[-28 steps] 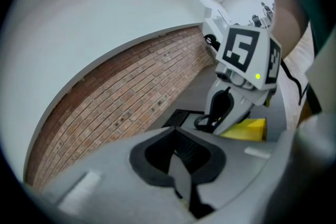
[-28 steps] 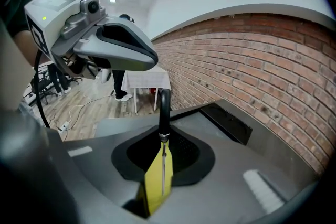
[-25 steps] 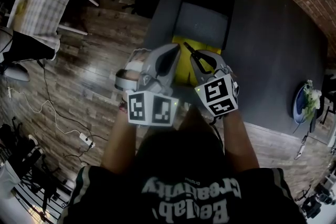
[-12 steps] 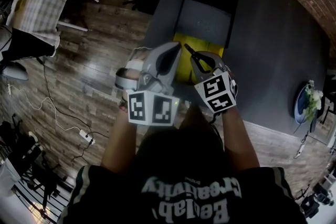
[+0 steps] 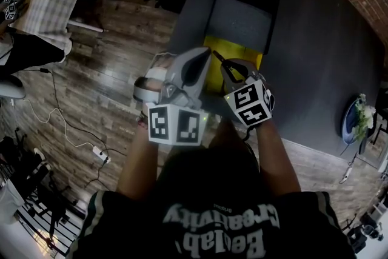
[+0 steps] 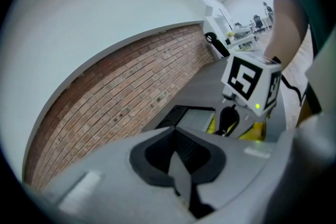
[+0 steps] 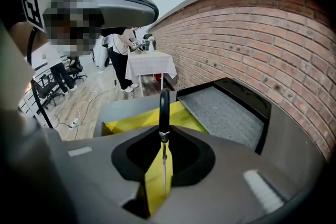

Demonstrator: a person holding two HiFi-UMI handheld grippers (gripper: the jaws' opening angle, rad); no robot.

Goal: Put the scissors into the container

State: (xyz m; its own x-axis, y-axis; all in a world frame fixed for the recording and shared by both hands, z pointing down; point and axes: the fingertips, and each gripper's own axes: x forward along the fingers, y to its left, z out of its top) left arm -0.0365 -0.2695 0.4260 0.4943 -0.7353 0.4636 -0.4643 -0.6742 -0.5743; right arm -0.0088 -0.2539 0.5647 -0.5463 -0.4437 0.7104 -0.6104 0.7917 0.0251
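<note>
Scissors (image 7: 164, 113) are pinched by their thin blades in the right claw (image 7: 163, 140), whose jaws stand narrow around the metal. The black handle loop points forward, above the near part of the yellow container (image 7: 134, 122). The left claw (image 6: 178, 152) is closed on nothing and hangs just beside its partner.

The hold is the weak point. With so little steel between the pads, the heavier handle end could swing the scissors down or let them slide out. If they are released this close to the near rim, they may strike it and tip onto the counter (image 5: 315, 70), or go over its edge to the floor. The black tray with grey lining (image 7: 226, 107) lies beyond, so an overshoot would land there. The left claw could also knock the handle.
</note>
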